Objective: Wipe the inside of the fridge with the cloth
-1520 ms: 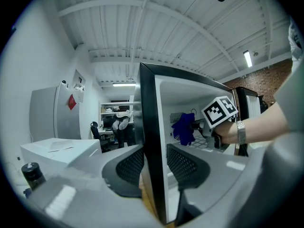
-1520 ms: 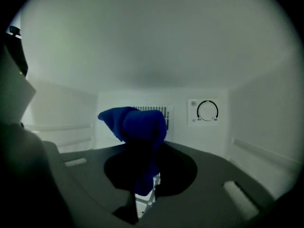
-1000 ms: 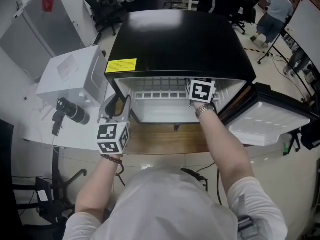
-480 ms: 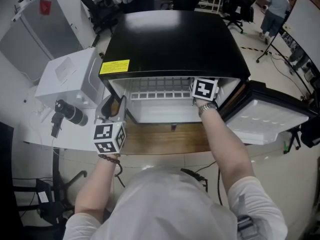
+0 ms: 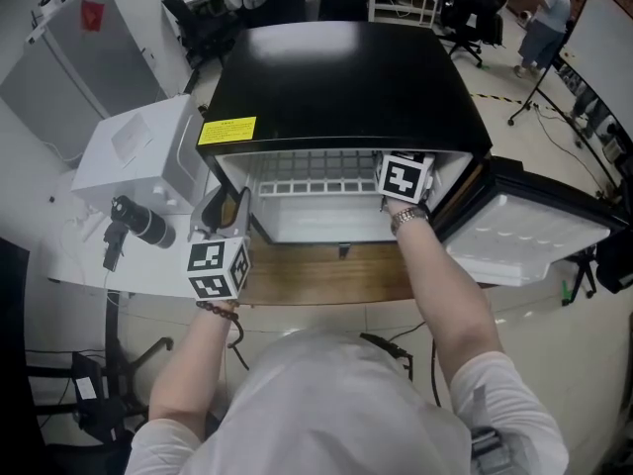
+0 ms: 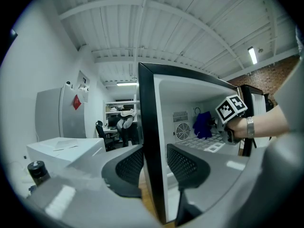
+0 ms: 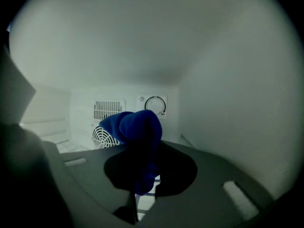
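Fridge [image 5: 346,67] open; side wall [image 6: 148,141] (left) obstructs.

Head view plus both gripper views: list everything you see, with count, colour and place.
fridge: one, black outside, white inside, centre, door open at right
cloth: one, blue, inside fridge, right side
wire shelf: one, white, inside fridge
label: one, yellow, fridge top, front left
box: one, white, left of fridge
left gripper: one, grey, clamped on fridge's left wall
right gripper: one, grey, inside fridge, shut on cloth
forearms: two, bare, lower centre
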`<state>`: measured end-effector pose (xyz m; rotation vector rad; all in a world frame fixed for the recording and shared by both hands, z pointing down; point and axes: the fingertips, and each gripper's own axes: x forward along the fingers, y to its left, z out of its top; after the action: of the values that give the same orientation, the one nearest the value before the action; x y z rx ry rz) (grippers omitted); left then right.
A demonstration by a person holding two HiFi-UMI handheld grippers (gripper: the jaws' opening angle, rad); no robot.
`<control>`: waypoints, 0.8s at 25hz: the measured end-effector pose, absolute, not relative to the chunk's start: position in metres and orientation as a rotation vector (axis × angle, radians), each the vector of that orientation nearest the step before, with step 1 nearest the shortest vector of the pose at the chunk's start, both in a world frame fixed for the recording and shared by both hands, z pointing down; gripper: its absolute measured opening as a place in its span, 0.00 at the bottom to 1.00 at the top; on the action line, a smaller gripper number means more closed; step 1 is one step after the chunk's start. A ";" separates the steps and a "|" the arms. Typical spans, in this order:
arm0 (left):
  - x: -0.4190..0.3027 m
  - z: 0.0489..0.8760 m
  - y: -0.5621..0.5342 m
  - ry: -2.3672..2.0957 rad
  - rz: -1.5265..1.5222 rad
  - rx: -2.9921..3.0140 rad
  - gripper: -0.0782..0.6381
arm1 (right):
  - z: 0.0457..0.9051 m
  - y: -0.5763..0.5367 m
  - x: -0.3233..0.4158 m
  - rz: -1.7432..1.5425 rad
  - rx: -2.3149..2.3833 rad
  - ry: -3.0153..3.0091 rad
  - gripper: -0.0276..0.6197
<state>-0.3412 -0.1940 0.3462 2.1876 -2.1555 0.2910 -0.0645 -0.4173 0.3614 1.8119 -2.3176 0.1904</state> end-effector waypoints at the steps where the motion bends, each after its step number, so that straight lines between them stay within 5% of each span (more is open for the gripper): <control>1: -0.341 0.346 -0.194 -2.155 0.290 2.188 0.32 | 0.360 -0.414 -0.065 0.195 1.807 -2.336 0.11; 20: -0.333 0.344 -0.195 -2.107 0.284 2.244 0.32 | 0.339 -0.333 -0.268 0.309 1.262 -2.773 0.11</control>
<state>-0.3326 -0.1945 0.3436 2.2438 -2.1068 0.2836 -0.2680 -0.3333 0.3390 1.2617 -2.7735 0.3094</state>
